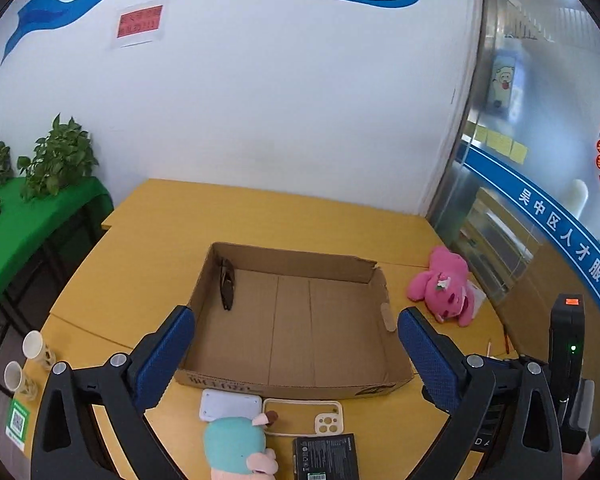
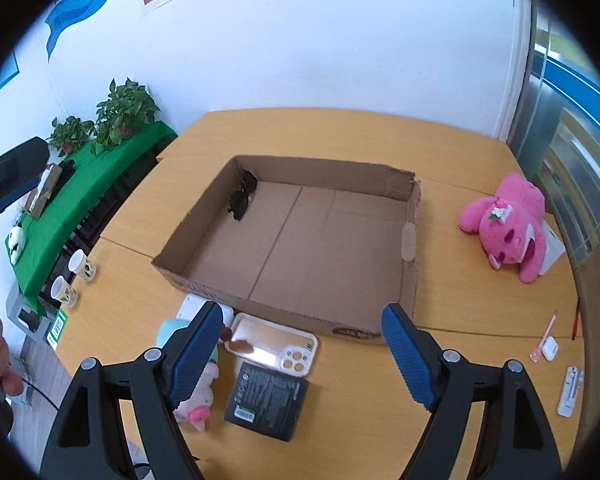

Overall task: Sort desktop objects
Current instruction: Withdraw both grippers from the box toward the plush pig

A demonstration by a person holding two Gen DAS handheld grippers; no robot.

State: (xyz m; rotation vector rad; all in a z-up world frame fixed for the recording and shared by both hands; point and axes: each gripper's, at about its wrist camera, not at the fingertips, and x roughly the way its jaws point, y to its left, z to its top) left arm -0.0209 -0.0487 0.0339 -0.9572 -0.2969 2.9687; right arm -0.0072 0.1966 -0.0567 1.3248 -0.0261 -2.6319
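Note:
An open cardboard box [image 1: 204, 280] [image 2: 188, 248] sits mid-table with black sunglasses [image 1: 227, 285] [image 2: 242, 197] inside at its left wall. In front of it lie a white device [image 1: 229, 405], a cream phone case [image 1: 304, 416] [image 2: 274, 342], a black packet [image 1: 325, 458] [image 2: 266, 398] and a teal-and-pink plush [image 1: 234, 450] [image 2: 198, 392]. A pink plush bear [image 1: 444, 288] [image 2: 508, 224] lies at the right. My left gripper [image 1: 296, 354] and right gripper [image 2: 302, 350] are both open and empty, held above the box's near edge.
Two paper cups [image 1: 32, 344] [image 2: 78, 264] stand at the table's left edge. A white earbud case [image 2: 550, 348], a pink pen [image 2: 544, 336] and a white strip [image 2: 570, 390] lie at the right. A green-covered shelf with plants [image 1: 60, 160] [image 2: 124, 108] stands left.

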